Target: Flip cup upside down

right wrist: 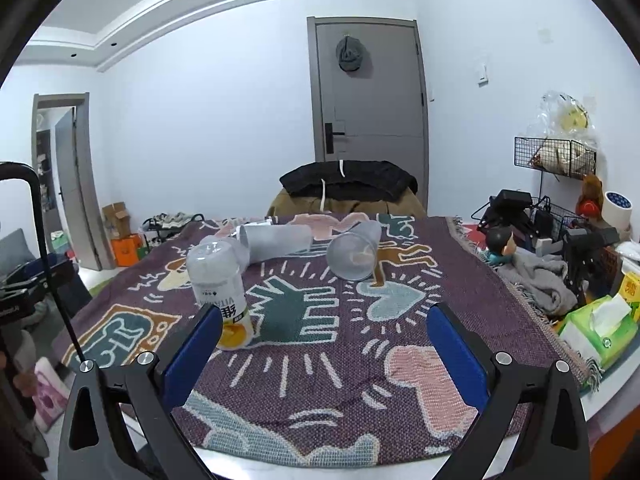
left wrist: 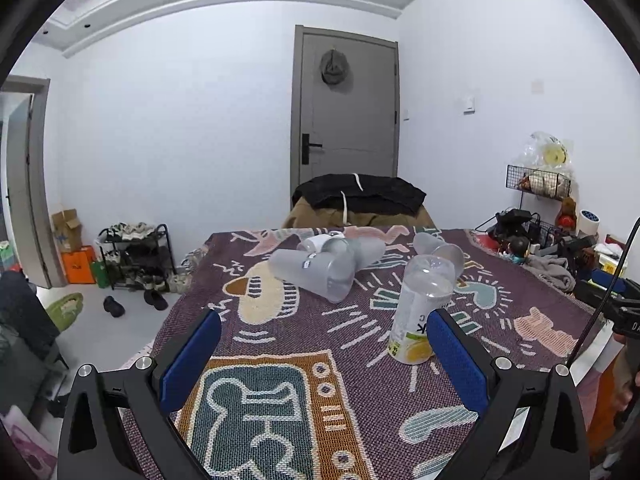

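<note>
Both tools stand wide open with nothing between their blue-padded fingers: the left tool [left wrist: 324, 344] and the right tool [right wrist: 324, 340] each hover low over the near part of the counter, which is covered by a purple woven cloth with cartoon figures, hearts and hands [right wrist: 340, 360]. Just beyond the left tool's right finger, and just behind the right tool's left finger, an upside-down clear plastic bottle with a white and yellow lemon label [left wrist: 420, 312] stands on its cap end; the label shows black characters and inverted letters that look like "VITAMIN" in the right wrist view, too small to be sure. Farther back, a frosted grey translucent plastic cup [right wrist: 354, 252] lies on its side with its open mouth facing the cameras, well apart from both tools. To its left, several more frosted grey cups [left wrist: 316, 270] lie tipped over and touching each other. A green tissue box [right wrist: 600, 328] sits at the counter's right edge.
</note>
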Tool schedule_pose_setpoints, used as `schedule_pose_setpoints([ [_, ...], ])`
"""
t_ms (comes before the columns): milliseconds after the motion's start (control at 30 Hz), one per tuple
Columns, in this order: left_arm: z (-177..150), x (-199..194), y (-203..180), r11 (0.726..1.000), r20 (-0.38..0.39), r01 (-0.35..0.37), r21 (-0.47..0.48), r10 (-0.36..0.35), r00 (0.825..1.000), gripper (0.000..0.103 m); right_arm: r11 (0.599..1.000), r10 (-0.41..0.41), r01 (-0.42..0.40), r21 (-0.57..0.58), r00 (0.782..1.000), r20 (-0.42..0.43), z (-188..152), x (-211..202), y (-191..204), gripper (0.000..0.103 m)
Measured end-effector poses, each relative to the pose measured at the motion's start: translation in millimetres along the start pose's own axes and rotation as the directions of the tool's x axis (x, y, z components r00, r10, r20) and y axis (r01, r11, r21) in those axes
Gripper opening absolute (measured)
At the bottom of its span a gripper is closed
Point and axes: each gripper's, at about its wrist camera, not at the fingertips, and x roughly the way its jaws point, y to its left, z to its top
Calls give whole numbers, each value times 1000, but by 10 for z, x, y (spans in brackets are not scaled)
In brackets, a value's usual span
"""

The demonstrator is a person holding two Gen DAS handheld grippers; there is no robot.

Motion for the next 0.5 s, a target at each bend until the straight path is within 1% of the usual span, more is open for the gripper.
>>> schedule_pose_setpoints([
  [233,-9,12,5,1000,1,0,3,0,1000,103,999,44,-44,-18,999,-16,-11,24,84,103],
  [367,-12,16,6,1000,1,-1,2,1,1000,103,998,49,-50,-23,998,-39,-35,71,106,103],
  [500,-8,15,7,1000,-1,0,3,0,1000,103,998,57,-58,-17,997,-43,-46,74,94,103],
])
